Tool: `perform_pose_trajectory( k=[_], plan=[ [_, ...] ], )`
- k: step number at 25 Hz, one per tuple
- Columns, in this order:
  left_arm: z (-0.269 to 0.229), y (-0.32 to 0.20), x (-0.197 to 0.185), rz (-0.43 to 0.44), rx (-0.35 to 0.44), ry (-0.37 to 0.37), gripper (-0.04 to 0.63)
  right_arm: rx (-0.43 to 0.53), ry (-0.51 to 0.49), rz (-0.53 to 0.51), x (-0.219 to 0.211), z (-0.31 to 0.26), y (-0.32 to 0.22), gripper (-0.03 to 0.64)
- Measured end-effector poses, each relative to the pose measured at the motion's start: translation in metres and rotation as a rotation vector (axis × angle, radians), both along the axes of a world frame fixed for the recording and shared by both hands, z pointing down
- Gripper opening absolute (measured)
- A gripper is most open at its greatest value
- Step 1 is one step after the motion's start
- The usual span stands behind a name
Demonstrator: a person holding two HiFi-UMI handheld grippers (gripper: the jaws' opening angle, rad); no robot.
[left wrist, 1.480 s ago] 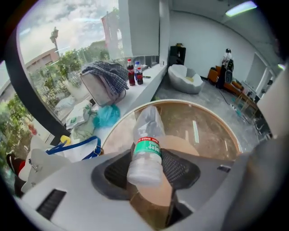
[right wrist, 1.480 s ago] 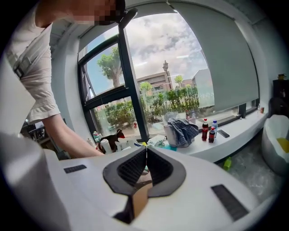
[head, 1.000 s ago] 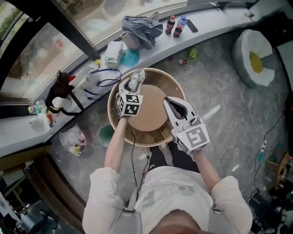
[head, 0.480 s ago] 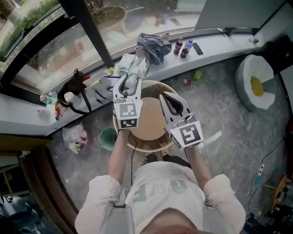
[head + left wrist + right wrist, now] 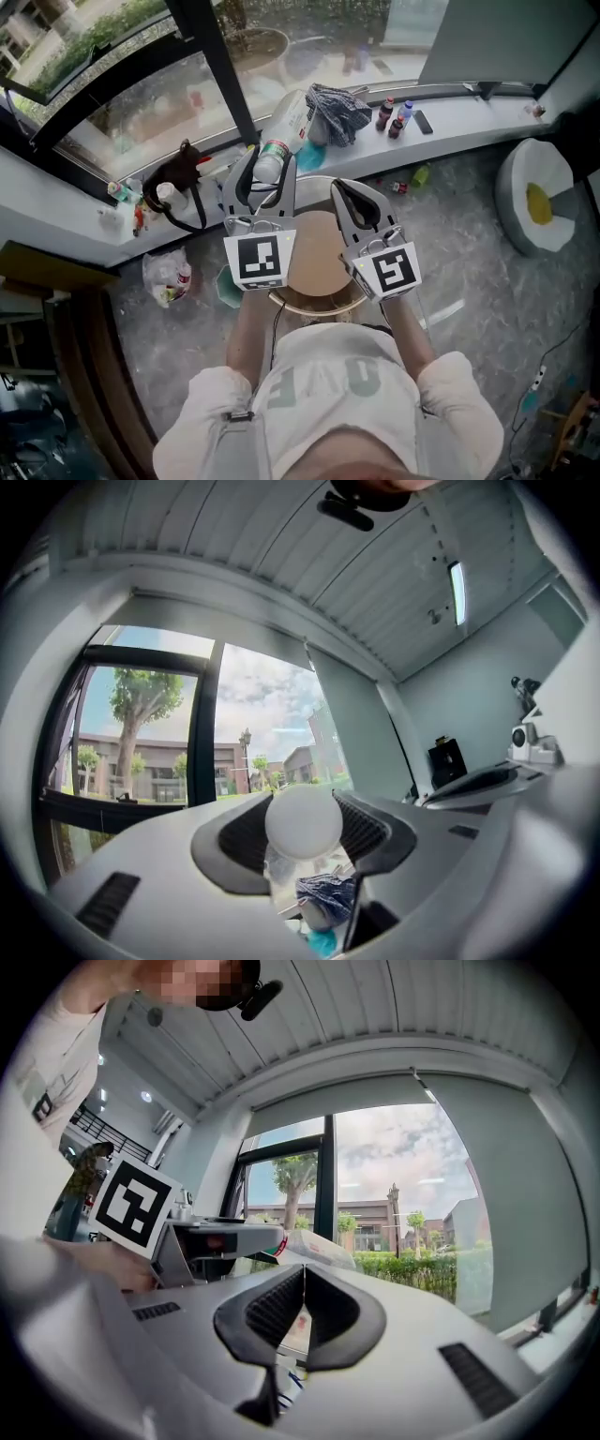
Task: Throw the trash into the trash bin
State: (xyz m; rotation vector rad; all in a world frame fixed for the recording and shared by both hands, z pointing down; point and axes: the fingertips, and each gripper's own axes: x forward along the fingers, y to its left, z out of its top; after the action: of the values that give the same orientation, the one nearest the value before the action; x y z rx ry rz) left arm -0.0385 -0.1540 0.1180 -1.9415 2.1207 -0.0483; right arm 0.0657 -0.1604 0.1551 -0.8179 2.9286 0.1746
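Observation:
My left gripper [image 5: 266, 176] is shut on a clear plastic bottle [image 5: 279, 131] with a green and red label, held high in front of the window. In the left gripper view its white cap [image 5: 303, 820] sits between the two dark pads. My right gripper [image 5: 348, 195] is beside it to the right, shut with nothing in it; in the right gripper view [image 5: 302, 1277] its pads touch, and the bottle [image 5: 317, 1245] shows just beyond them. Below both grippers stands a round wooden tub [image 5: 309, 302] with a brown inside. A small green bin [image 5: 225, 286] stands on the floor left of it.
The curved window ledge holds a plaid cloth [image 5: 339, 107], small bottles [image 5: 395, 114] and a black figure [image 5: 176, 180]. A plastic bag [image 5: 169, 277] lies on the floor at left, a green bottle [image 5: 419, 175] by the ledge. An egg-shaped cushion [image 5: 537, 201] is at right.
Both grippers have risen and tipped up to about level. The left one rose much more and carried the bottle up from over the tub to in front of the window.

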Motion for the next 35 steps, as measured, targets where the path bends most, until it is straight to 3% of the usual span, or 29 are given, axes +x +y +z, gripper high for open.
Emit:
perform_pose_trajectory(
  k=[3,7,14,20,26,31,35],
  plan=[
    [-0.022,0.014,0.001,-0.024,0.064,-0.049,0.206,0.014,-0.001,-0.017,-0.004,-0.007,0.003,0.014],
    [-0.032,0.027,-0.002,-0.047,0.097,-0.013,0.207,0.041,-0.024,-0.068,-0.01,-0.013,0.01,0.015],
    [-0.018,0.048,-0.034,-0.145,0.076,0.027,0.207,0.04,-0.002,-0.168,-0.034,-0.003,0.026,0.015],
    [0.024,0.082,-0.105,-0.337,-0.01,0.054,0.207,-0.044,0.066,-0.265,-0.075,0.034,0.032,0.014],
    [0.119,0.141,-0.189,-0.582,-0.14,0.138,0.207,-0.132,0.176,-0.429,-0.148,0.102,0.054,0.015],
    [0.245,0.189,-0.254,-0.733,-0.269,0.234,0.207,-0.216,0.29,-0.589,-0.217,0.188,0.085,0.014],
    [0.364,0.234,-0.273,-0.824,-0.39,0.333,0.207,-0.24,0.367,-0.696,-0.245,0.267,0.118,0.014]
  ],
)
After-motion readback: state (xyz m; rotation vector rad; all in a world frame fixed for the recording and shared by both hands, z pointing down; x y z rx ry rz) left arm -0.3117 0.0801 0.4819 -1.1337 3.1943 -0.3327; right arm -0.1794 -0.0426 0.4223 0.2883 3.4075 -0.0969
